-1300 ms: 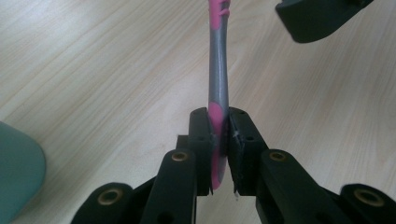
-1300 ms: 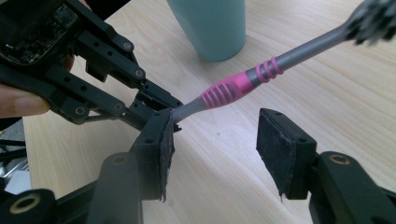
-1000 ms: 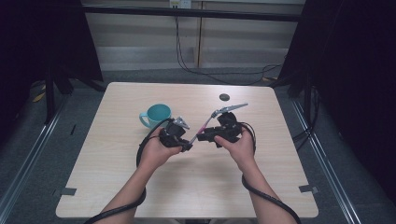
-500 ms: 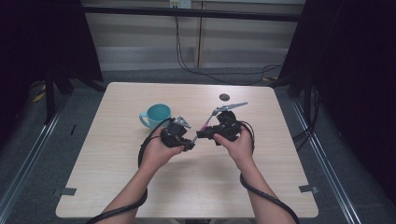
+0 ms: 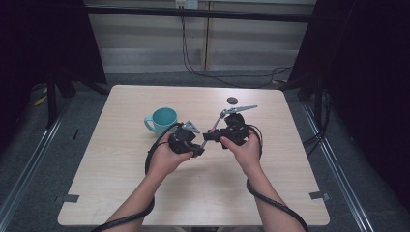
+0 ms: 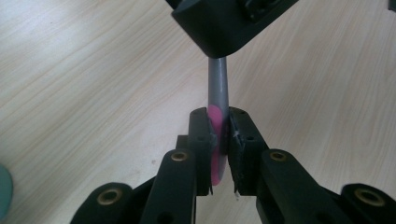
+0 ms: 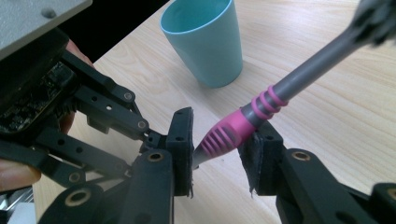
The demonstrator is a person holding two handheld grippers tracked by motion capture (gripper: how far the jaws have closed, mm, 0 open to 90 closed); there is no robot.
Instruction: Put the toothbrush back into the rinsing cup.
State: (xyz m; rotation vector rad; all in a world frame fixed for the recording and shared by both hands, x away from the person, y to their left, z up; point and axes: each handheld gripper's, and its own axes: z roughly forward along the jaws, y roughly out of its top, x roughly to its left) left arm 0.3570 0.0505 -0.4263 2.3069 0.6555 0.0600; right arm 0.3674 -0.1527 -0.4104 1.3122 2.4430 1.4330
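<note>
A slim tool with a grey shaft and a pink ribbed grip (image 5: 215, 124) is held over the middle of the table, between my two grippers. My left gripper (image 6: 217, 127) is shut on the pink end of the tool (image 6: 217, 88), with both pads pressed on it. My right gripper (image 7: 217, 140) stands open around the same pink grip (image 7: 233, 133). The grip leans on one pad, with a gap to the other. In the high view my left gripper (image 5: 199, 148) and right gripper (image 5: 209, 137) meet tip to tip. The tool's far end is blurred.
A teal cup (image 5: 162, 120) stands upright just left of my left gripper, and appears close behind the jaws as the cup (image 7: 205, 42) in the right gripper view. A small dark disc (image 5: 232, 100) lies near the far edge. The wooden table (image 5: 145, 193) is bare in front.
Both hands and the tool stay almost where they were, shifted only slightly. The grips look the same.
</note>
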